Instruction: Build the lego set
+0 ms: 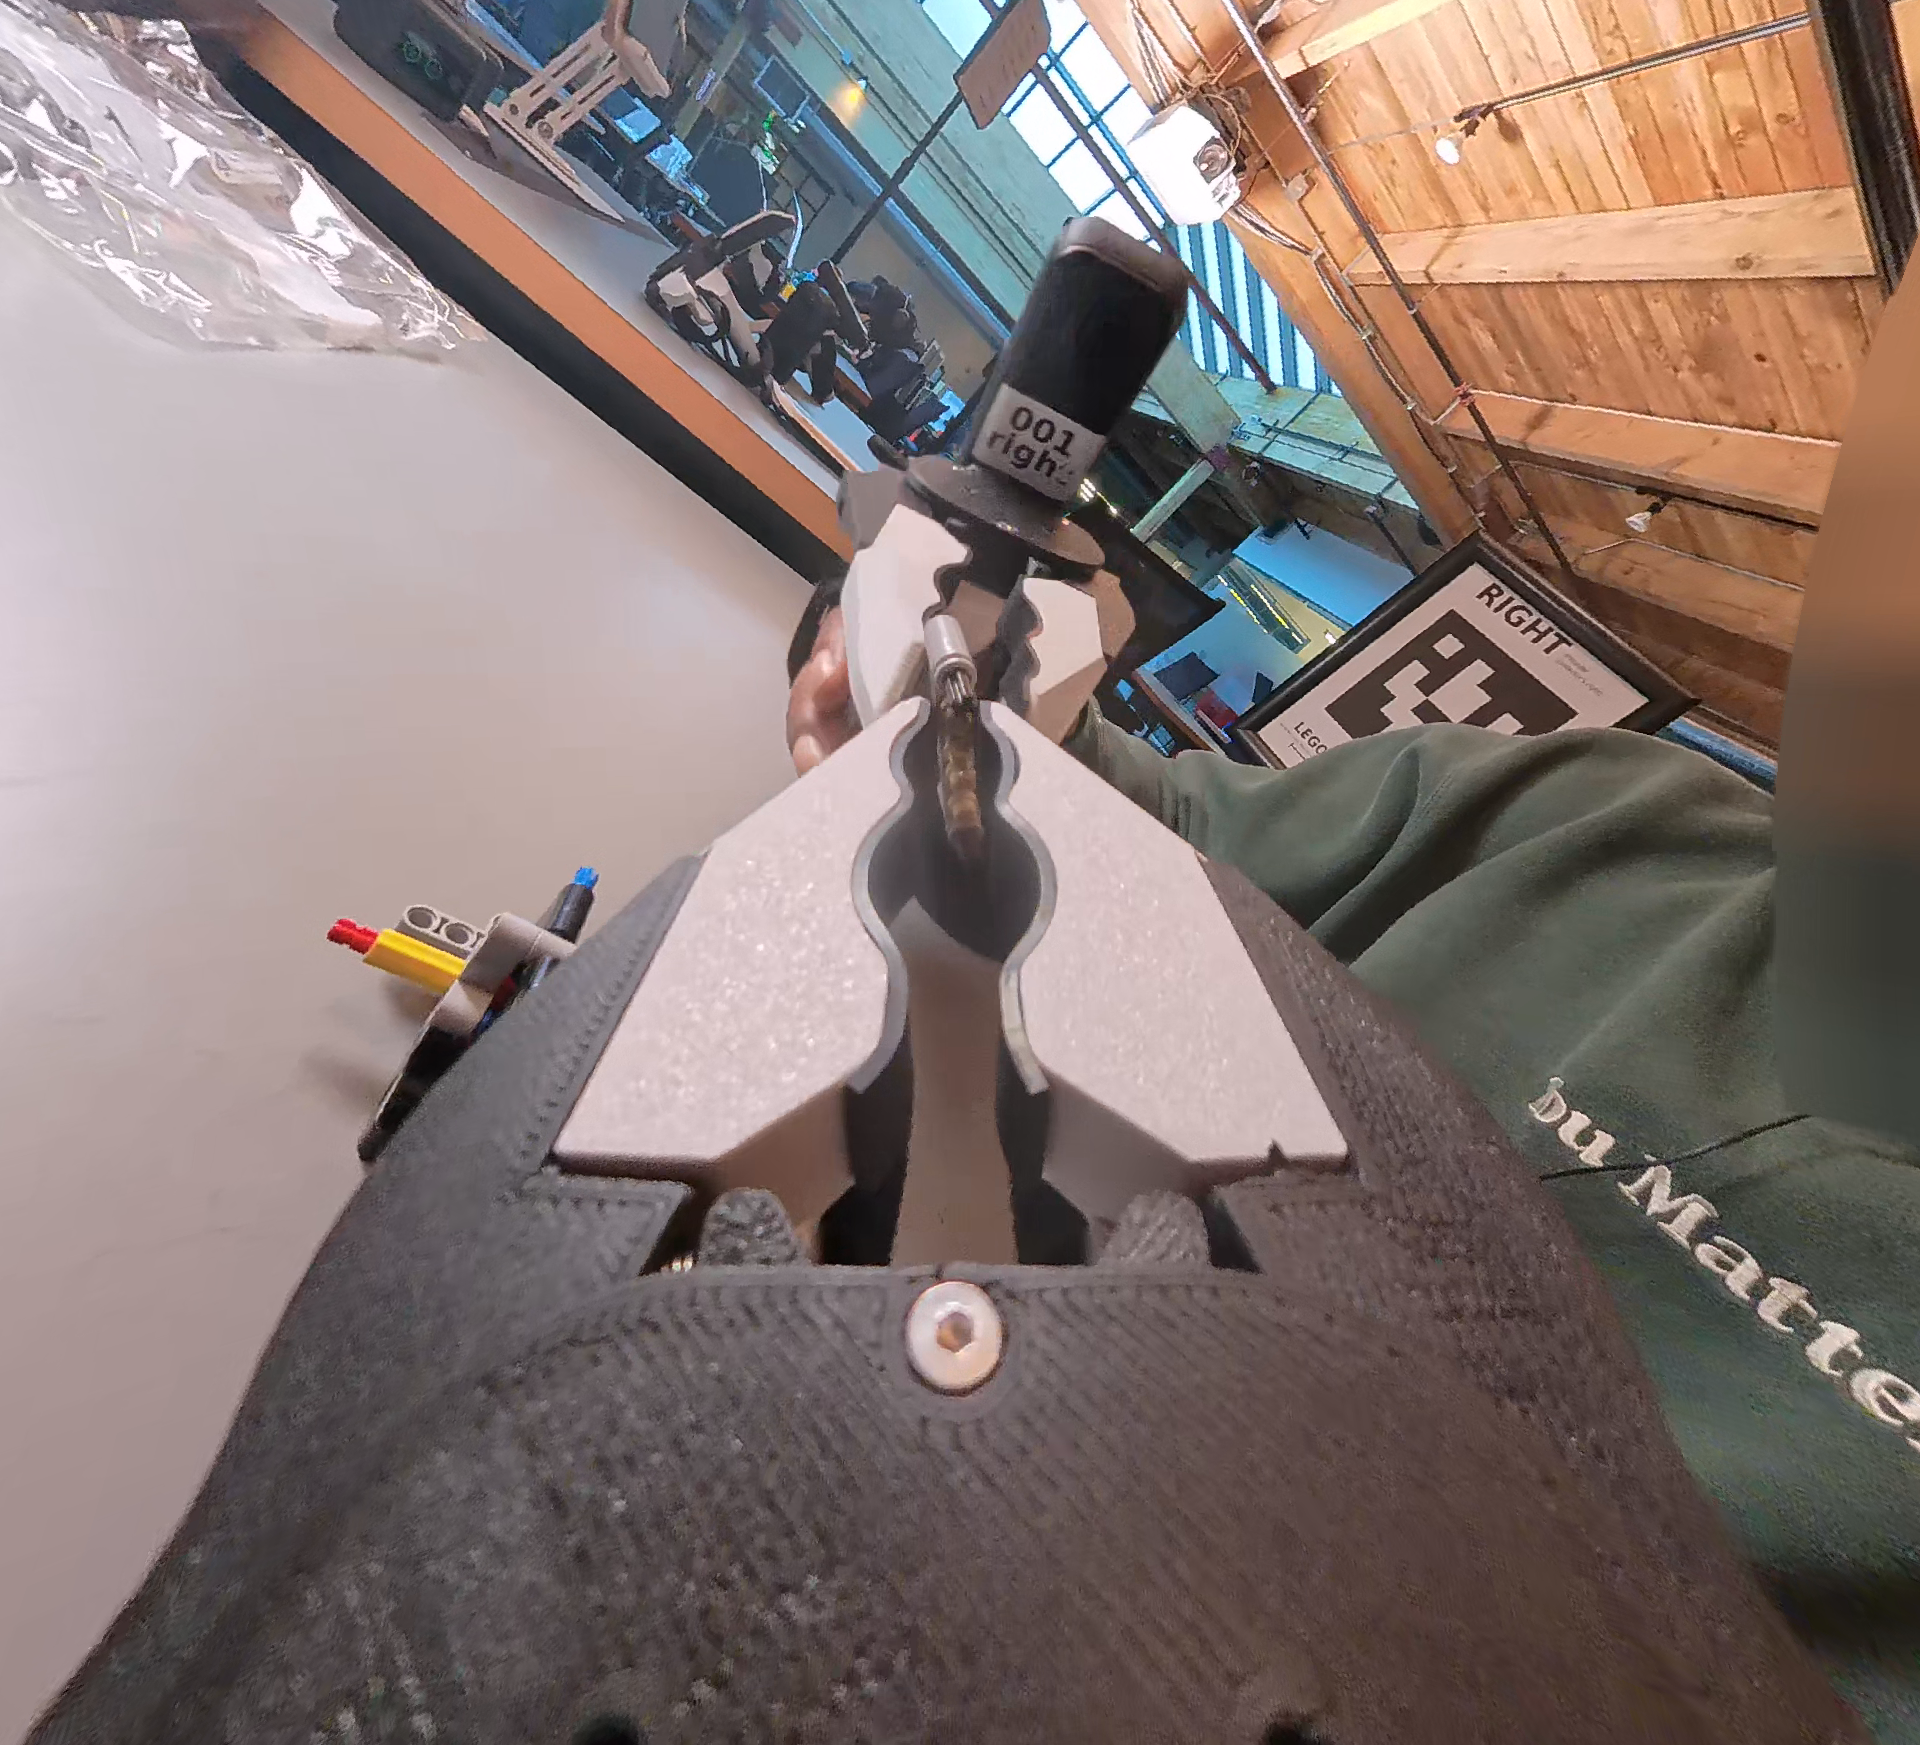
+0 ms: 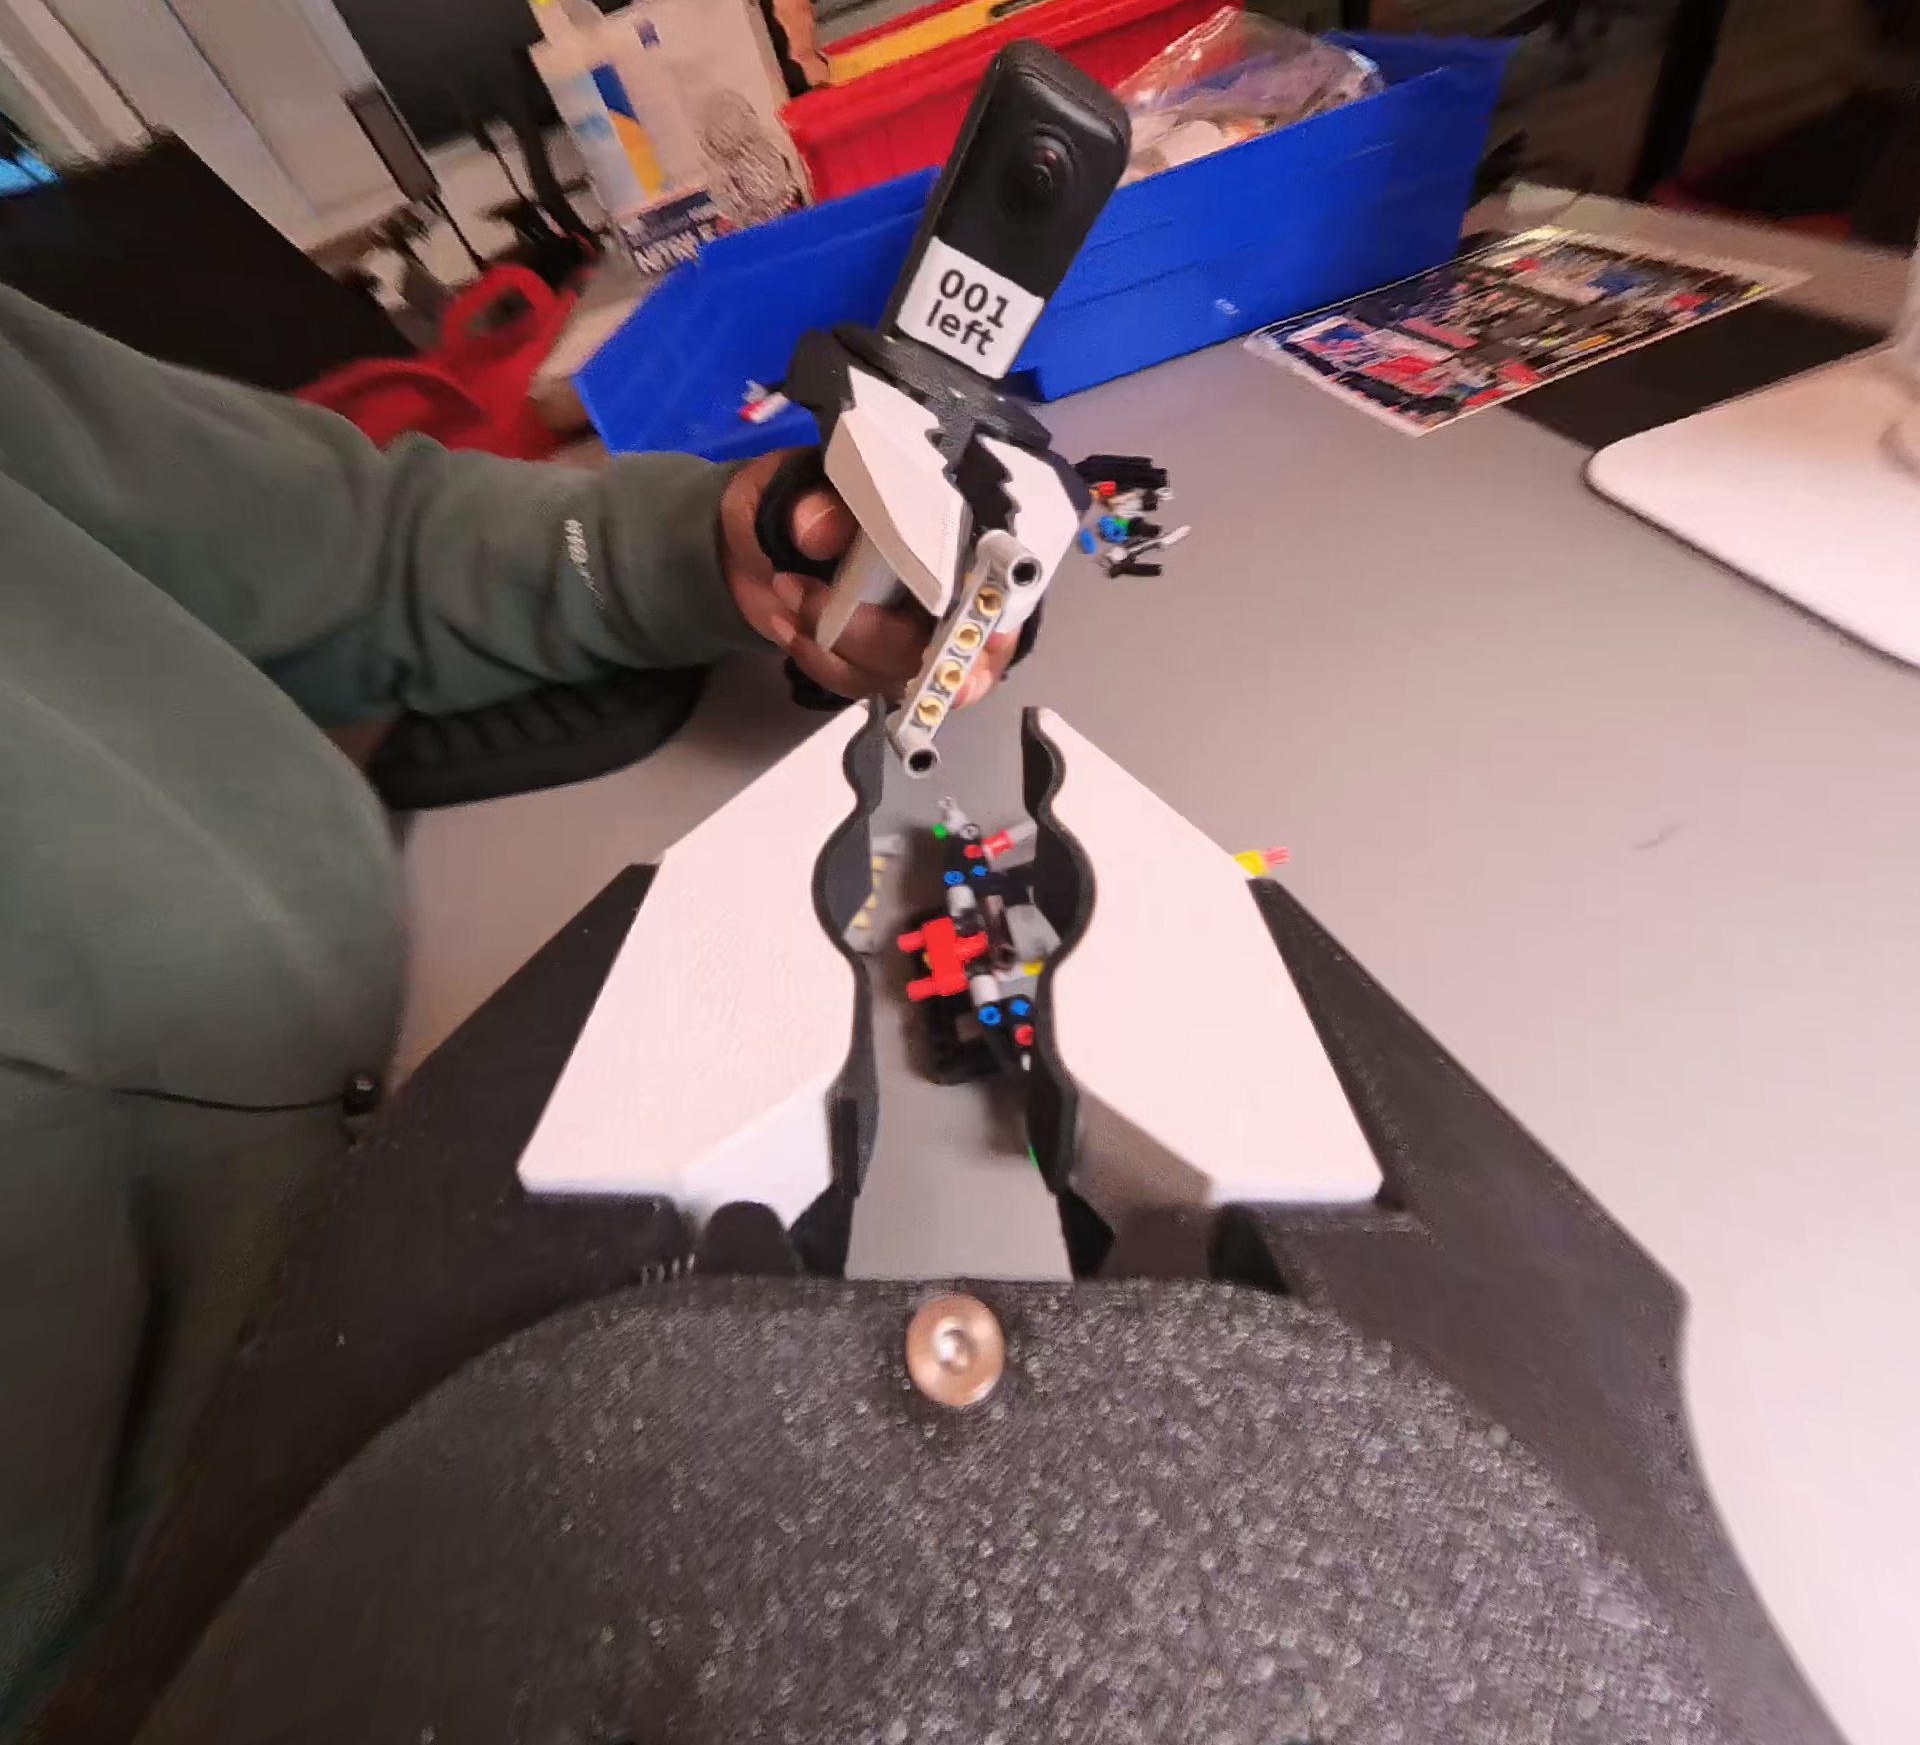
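Clamped in the left gripper (image 2: 961, 552) is a long grey perforated lego beam with tan pins (image 2: 961, 646), held above the grey worktop (image 2: 1455, 708). Nothing is gripped by the parted right gripper (image 2: 951, 739); a black, red and blue lego assembly (image 2: 966, 947) lies beneath.

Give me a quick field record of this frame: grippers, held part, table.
left hand-held gripper: shut on grey beam with tan pins
right hand-held gripper: open, beam's free end at its fingertips
partial build: on table, seen through right gripper's gap
loose parts: pile farther along table
blue bin: behind them
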{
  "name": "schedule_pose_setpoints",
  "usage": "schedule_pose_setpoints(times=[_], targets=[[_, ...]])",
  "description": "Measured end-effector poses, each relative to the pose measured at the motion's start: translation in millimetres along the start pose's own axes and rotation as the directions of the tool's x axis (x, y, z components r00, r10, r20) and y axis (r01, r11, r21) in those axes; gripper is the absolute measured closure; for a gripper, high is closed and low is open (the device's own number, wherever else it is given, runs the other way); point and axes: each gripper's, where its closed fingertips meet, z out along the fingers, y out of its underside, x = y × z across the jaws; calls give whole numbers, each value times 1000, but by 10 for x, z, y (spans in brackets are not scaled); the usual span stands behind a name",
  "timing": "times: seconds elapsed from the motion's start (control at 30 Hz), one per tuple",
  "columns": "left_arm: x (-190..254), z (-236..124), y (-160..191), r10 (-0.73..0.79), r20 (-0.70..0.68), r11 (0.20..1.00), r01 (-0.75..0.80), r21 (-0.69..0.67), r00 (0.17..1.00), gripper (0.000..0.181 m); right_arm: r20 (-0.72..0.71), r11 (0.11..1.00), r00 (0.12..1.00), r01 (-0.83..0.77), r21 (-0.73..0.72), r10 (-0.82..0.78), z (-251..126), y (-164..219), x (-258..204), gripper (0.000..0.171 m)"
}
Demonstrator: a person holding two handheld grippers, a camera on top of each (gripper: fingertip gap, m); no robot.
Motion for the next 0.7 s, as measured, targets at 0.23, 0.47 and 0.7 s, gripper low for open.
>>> schedule_pose_setpoints(times=[0.23,0.47,0.7], targets=[[-39,-11,-25,-12,18,1000,12,23,1000,177,3,998,999,49,34,-49,13,-60,-55,155],[-56,-2,-21,-27,24,999,26,30,999,176,-40,993,993,112,28,-111,38,-64,-47,152],[-143,-16,-29,-35,86,999,31,37,996,176,-123,993,986,114,-14,-115,35,-17,93,145]])
